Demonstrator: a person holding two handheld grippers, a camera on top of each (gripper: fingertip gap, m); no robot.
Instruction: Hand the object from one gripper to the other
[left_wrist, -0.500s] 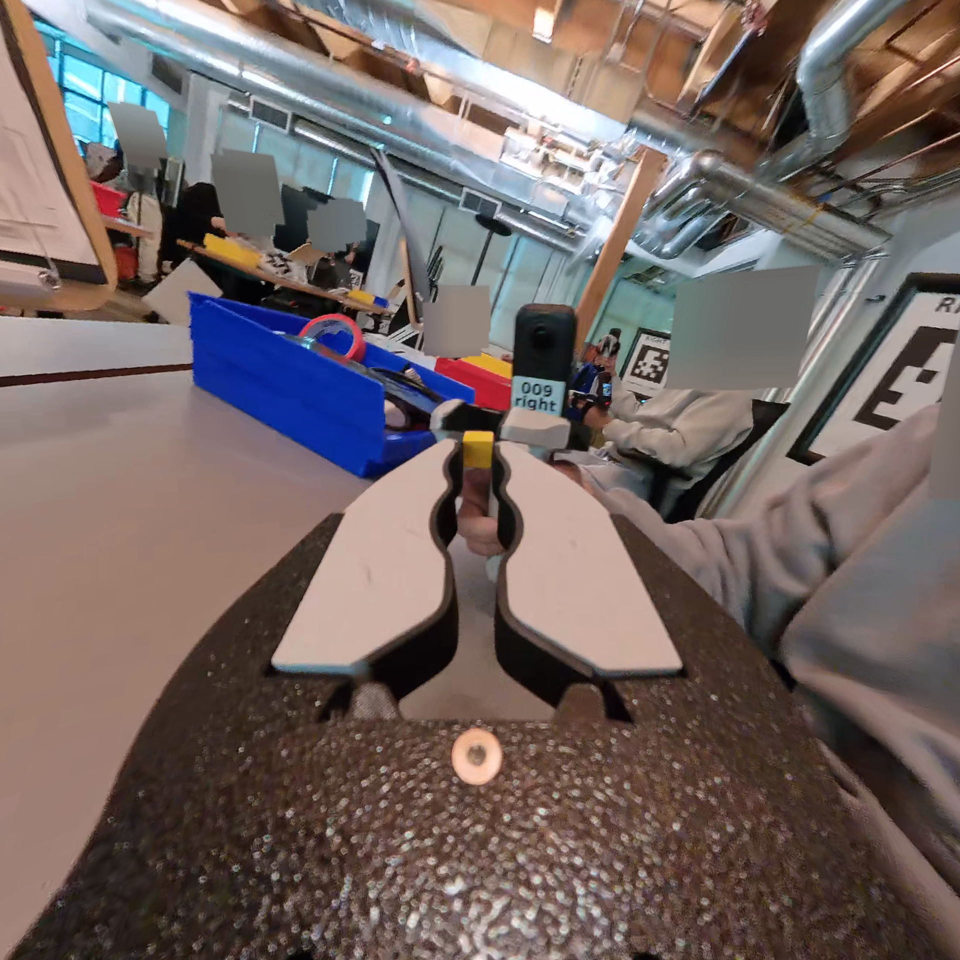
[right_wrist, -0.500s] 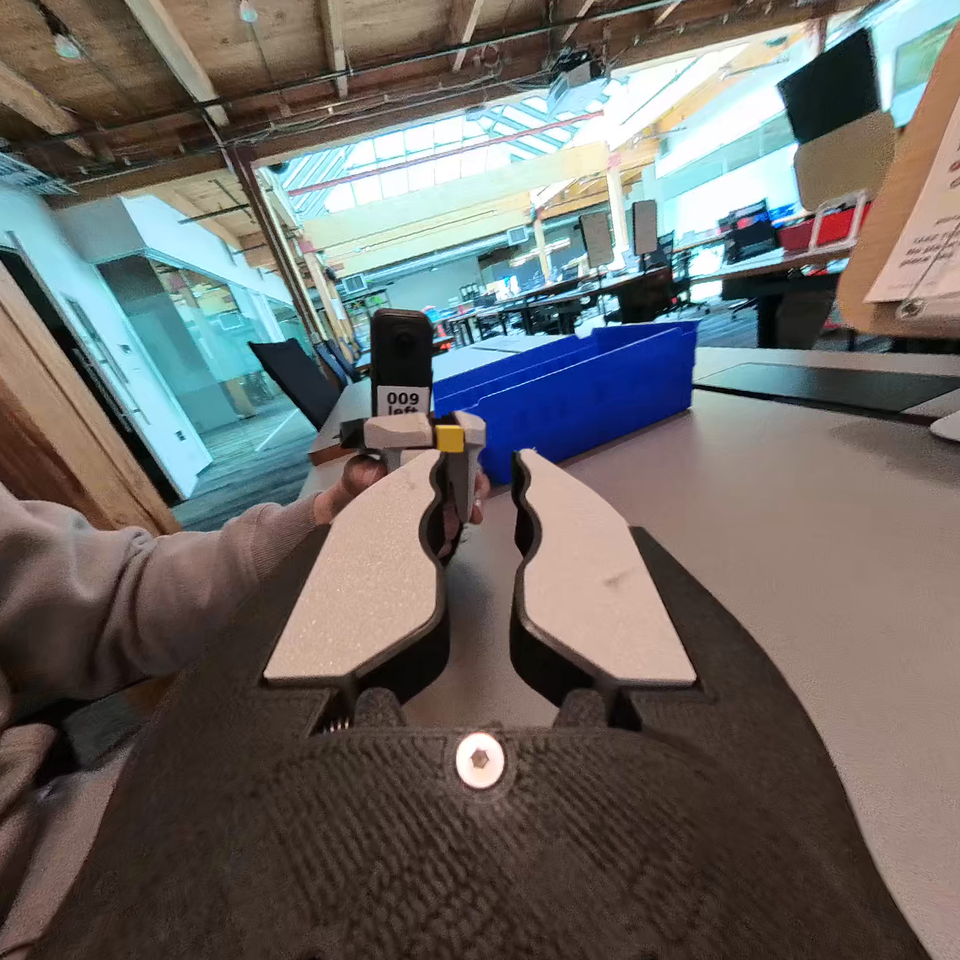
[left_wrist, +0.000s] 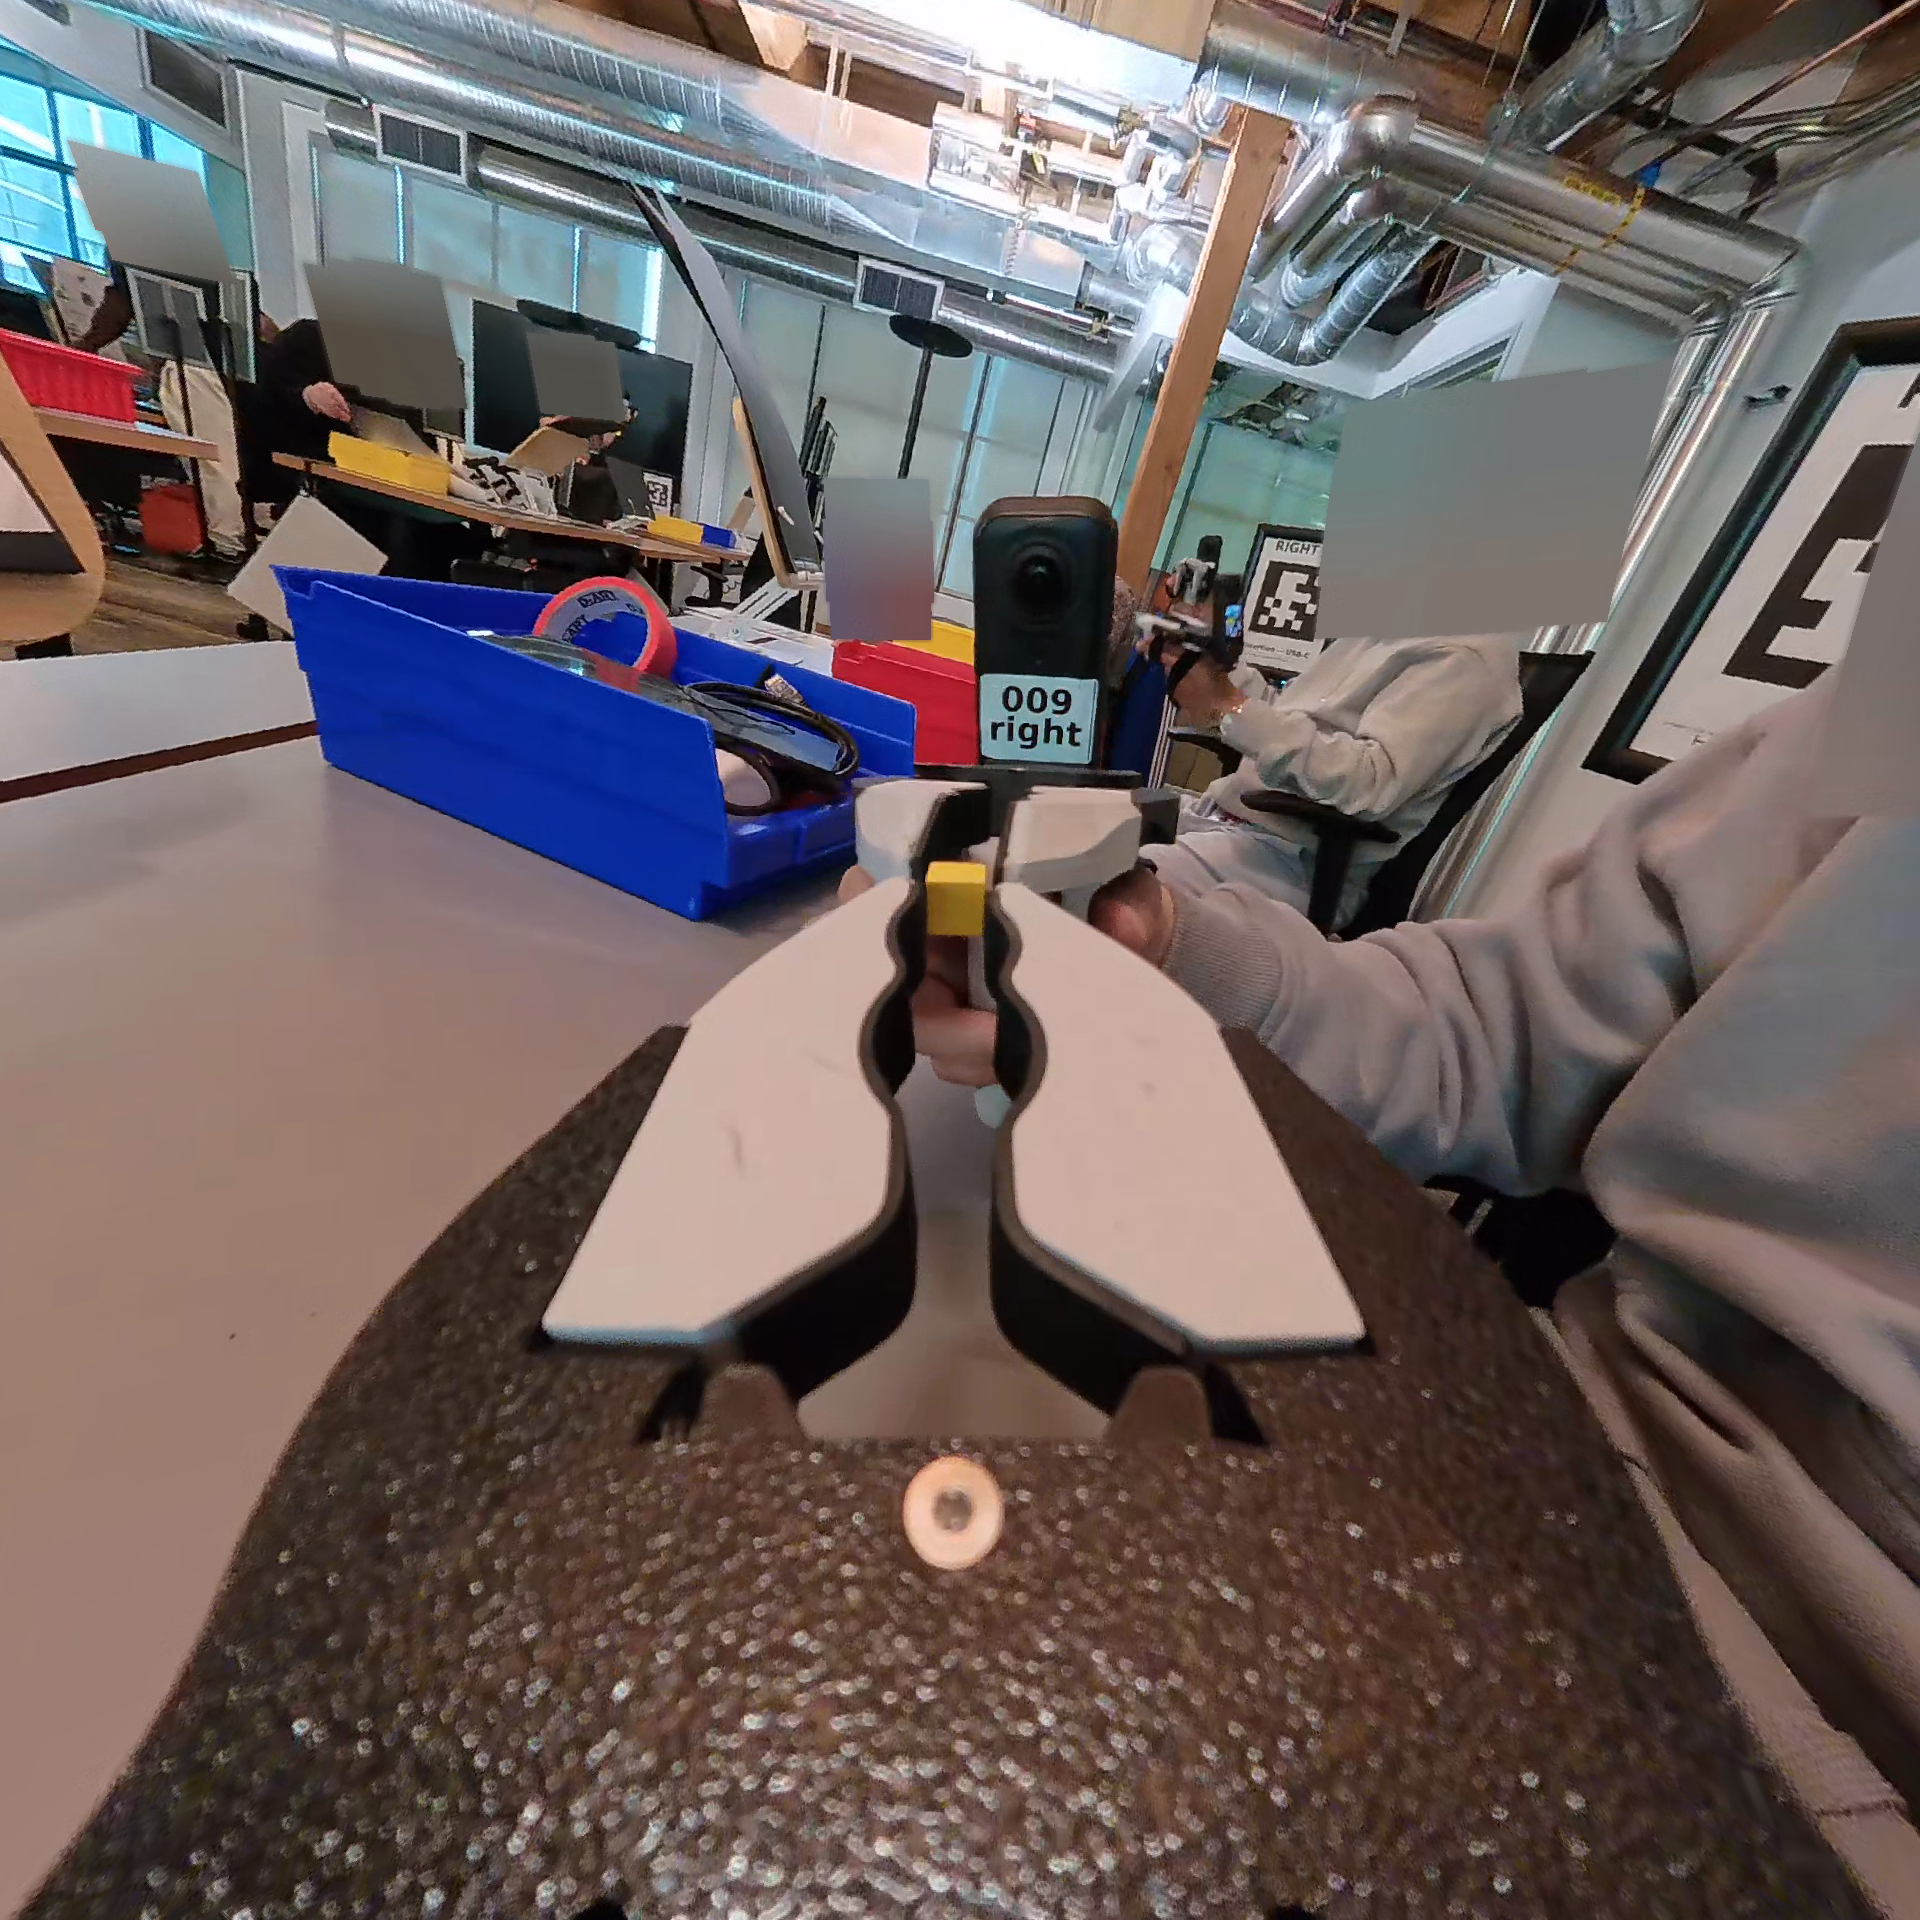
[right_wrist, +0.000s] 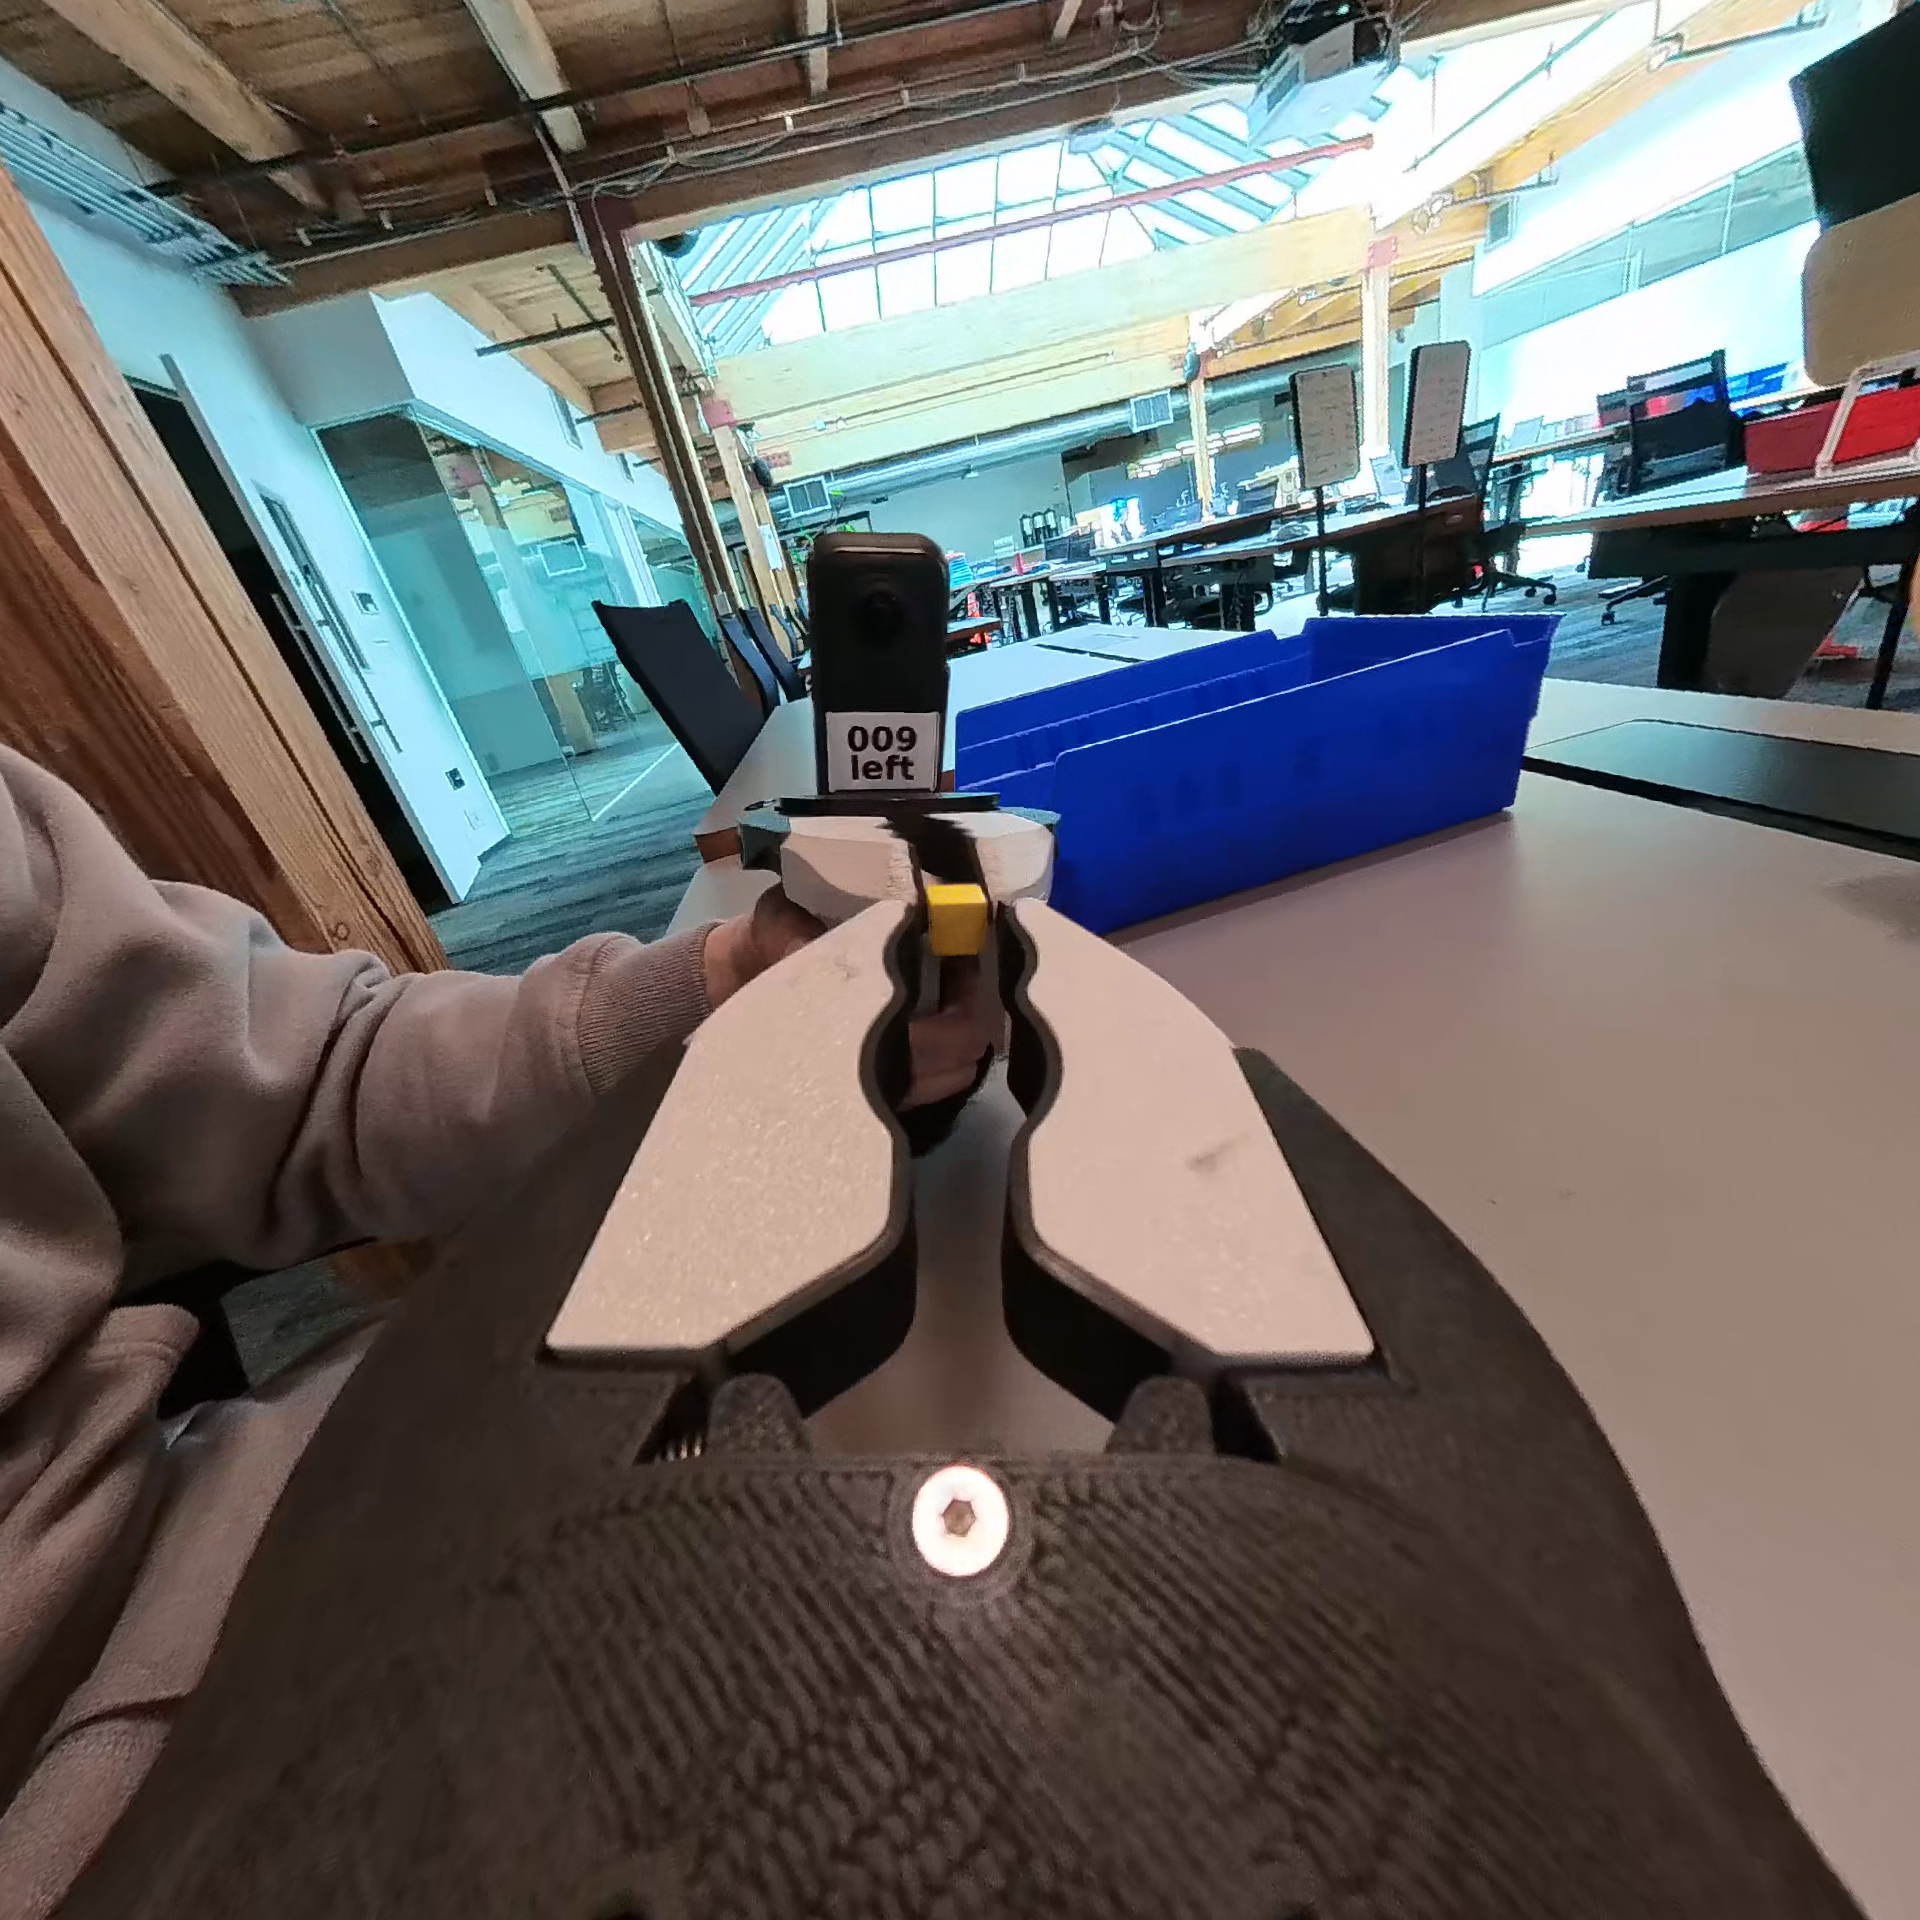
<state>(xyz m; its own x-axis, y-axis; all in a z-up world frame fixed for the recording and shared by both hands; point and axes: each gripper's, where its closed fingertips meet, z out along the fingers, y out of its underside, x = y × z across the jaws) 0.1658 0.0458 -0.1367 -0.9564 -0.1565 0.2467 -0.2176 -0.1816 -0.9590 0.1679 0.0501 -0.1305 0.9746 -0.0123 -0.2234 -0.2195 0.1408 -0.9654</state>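
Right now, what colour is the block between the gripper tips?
Yellow. The small block shows best in the left wrist view.

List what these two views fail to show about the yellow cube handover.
- Right wrist view: whether the right hand-held gripper actually pinches the yellow cube; its own finger edges hide the contact faces.
- Left wrist view: the right hand-held gripper's tips, covered by the cube and the left hand-held gripper.
- Right wrist view: what the blue bin holds; its wall hides it.
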